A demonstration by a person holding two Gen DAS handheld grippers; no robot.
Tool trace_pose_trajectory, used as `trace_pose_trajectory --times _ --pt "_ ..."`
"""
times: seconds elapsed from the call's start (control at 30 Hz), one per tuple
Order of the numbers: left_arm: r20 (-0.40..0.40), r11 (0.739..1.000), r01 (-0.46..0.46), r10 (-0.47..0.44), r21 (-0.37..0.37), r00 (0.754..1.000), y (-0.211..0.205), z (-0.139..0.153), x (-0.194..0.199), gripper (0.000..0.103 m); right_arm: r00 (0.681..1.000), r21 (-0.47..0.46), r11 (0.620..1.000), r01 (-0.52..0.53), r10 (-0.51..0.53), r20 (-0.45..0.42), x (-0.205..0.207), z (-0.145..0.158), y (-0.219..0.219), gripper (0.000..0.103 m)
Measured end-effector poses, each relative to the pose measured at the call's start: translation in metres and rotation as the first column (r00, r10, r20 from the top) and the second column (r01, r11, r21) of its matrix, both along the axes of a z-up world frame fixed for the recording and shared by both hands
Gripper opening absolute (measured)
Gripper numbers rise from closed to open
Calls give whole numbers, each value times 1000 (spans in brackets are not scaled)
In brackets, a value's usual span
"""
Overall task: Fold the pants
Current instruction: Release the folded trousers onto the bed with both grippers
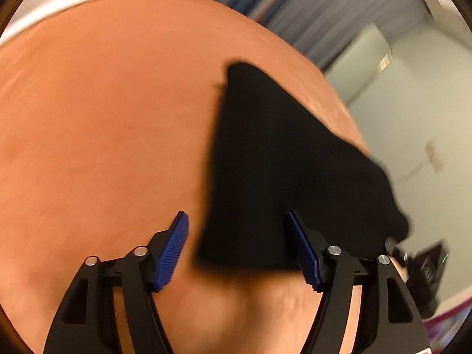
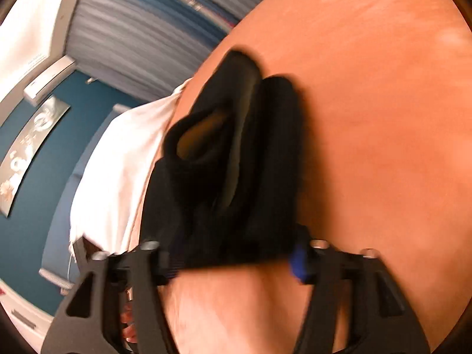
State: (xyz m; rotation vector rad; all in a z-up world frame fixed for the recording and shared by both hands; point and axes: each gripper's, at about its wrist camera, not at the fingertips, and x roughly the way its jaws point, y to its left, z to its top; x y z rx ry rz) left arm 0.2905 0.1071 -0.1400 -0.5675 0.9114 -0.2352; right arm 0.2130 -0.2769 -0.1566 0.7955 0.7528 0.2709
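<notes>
Orange bedspread [image 1: 103, 147], black pants [image 1: 265, 177] blurred (folds indistinct), right gripper [image 2: 236, 261] half-hidden.

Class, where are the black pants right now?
The black pants lie on the orange surface, right of centre in the left wrist view, reaching between the open left gripper.

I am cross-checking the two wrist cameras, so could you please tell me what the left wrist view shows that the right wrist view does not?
Only the left wrist view shows the left gripper, open, its blue pads wide apart, with a flat stretch of the black pants. Only the right wrist view shows the right gripper with bunched pant openings and a white sheet. Both show the pants on the orange cover.
</notes>
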Motion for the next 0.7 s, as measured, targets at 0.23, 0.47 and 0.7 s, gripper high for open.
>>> trace_pose_trajectory --times 0.23,0.47,0.7 --pt "70 930 -246 235 274 969 53 37 -118 75 991 -187 974 126 -133 -28 -140 9 -49 61" --pt "87 843 -165 141 512 986 -13 53 -162 75 993 -449 888 94 -115 -18 -199 21 -8 64" --pt "169 849 -65 -30 525 985 -93 99 -177 84 997 -526 847 79 -59 55 -196 68 48 79"
